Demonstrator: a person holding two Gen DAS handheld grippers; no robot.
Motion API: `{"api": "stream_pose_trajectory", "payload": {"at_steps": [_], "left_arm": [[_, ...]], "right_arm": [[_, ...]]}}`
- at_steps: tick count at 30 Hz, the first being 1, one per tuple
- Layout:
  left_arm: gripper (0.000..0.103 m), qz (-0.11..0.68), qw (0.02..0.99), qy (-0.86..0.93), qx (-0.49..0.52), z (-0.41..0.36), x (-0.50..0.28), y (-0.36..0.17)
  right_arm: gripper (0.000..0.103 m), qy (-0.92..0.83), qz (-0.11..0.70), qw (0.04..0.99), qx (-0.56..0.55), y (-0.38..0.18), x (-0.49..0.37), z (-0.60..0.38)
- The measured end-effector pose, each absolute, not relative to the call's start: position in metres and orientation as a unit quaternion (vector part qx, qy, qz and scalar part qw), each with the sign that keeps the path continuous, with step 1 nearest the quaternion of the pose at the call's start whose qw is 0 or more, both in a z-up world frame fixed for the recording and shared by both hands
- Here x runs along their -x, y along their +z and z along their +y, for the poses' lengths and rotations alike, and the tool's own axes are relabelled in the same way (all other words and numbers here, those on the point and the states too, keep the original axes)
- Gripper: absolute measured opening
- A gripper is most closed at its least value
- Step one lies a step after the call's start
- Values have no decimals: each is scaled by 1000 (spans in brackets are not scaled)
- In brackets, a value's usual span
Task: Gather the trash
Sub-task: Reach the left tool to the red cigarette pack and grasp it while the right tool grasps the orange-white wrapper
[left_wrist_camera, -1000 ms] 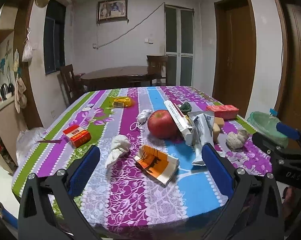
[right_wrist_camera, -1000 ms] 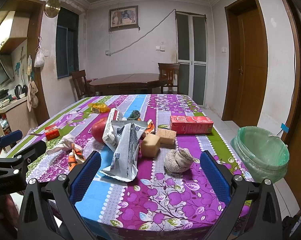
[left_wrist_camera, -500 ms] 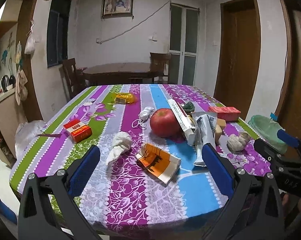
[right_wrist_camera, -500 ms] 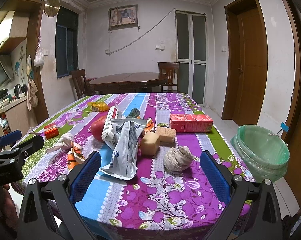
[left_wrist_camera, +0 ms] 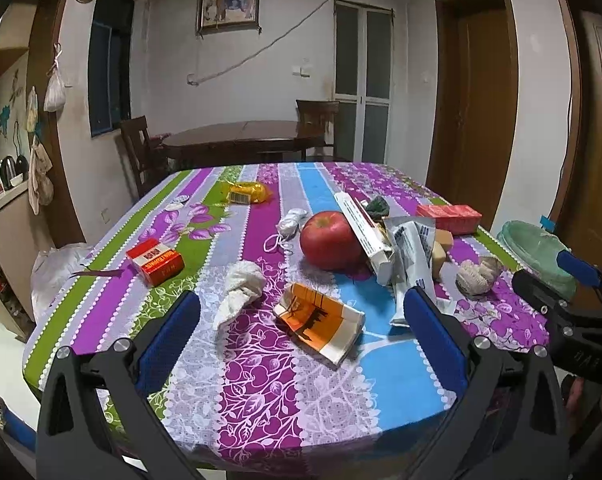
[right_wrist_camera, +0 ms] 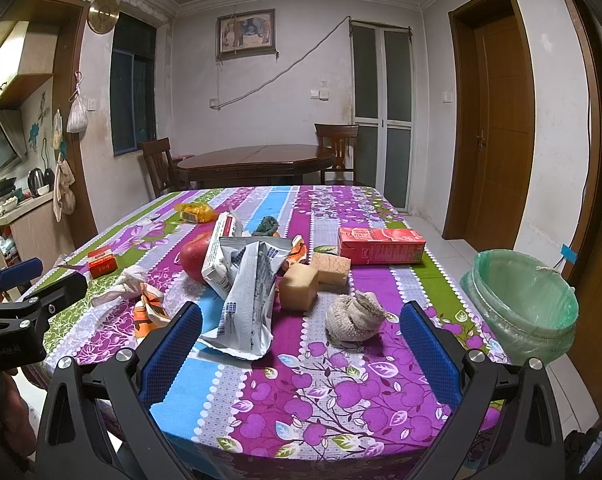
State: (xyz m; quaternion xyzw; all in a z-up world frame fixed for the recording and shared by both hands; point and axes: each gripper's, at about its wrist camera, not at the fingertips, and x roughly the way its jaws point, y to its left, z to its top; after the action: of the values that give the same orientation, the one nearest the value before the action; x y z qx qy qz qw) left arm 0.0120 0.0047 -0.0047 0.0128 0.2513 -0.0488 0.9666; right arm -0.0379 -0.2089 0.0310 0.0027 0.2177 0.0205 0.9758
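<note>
Left wrist view: on the striped tablecloth (left_wrist_camera: pixel 261 380) we count one apple (left_wrist_camera: pixel 329 240), one crumpled tissue (left_wrist_camera: pixel 241 286), one torn orange wrapper (left_wrist_camera: pixel 321 320), one small red box (left_wrist_camera: pixel 155 261), one yellow packet (left_wrist_camera: pixel 247 193). Our left gripper (left_wrist_camera: pixel 301 316) hovers level at the near table edge, jaws wide, holding nothing. Right wrist view: one silver wrapper (right_wrist_camera: pixel 247 300), two sponge blocks (right_wrist_camera: pixel 299 286), one wadded cloth (right_wrist_camera: pixel 355 316), one red carton (right_wrist_camera: pixel 381 245); one green-lined bin (right_wrist_camera: pixel 521 304) beside the table, on the right. Our right gripper (right_wrist_camera: pixel 301 320) is level, jaws wide, empty.

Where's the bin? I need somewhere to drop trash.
The green-lined bin stands on the floor off the table's right edge, nearest the right gripper.
</note>
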Motion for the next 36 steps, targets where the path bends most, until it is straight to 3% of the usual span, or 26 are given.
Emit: {"api": "stream_pose_trajectory", "payload": {"at_steps": [15, 22, 29, 33, 36], "left_arm": [[98, 282, 958, -56, -12, 21, -29, -21], [98, 322, 943, -70, -56, 88, -95, -18], [98, 442, 895, 40, 35, 208, -187, -40], [98, 481, 869, 29, 108, 237, -218, -61], [98, 498, 860, 8, 106, 230, -238, -70]], "right_arm": [[99, 33, 215, 976, 5, 28, 38, -208], [99, 58, 232, 971, 9, 21, 28, -210], [99, 58, 251, 966, 1, 9, 9, -218], [99, 62, 268, 961, -7, 0, -4, -215], [99, 60, 271, 961, -5, -4, -10, -212]]}}
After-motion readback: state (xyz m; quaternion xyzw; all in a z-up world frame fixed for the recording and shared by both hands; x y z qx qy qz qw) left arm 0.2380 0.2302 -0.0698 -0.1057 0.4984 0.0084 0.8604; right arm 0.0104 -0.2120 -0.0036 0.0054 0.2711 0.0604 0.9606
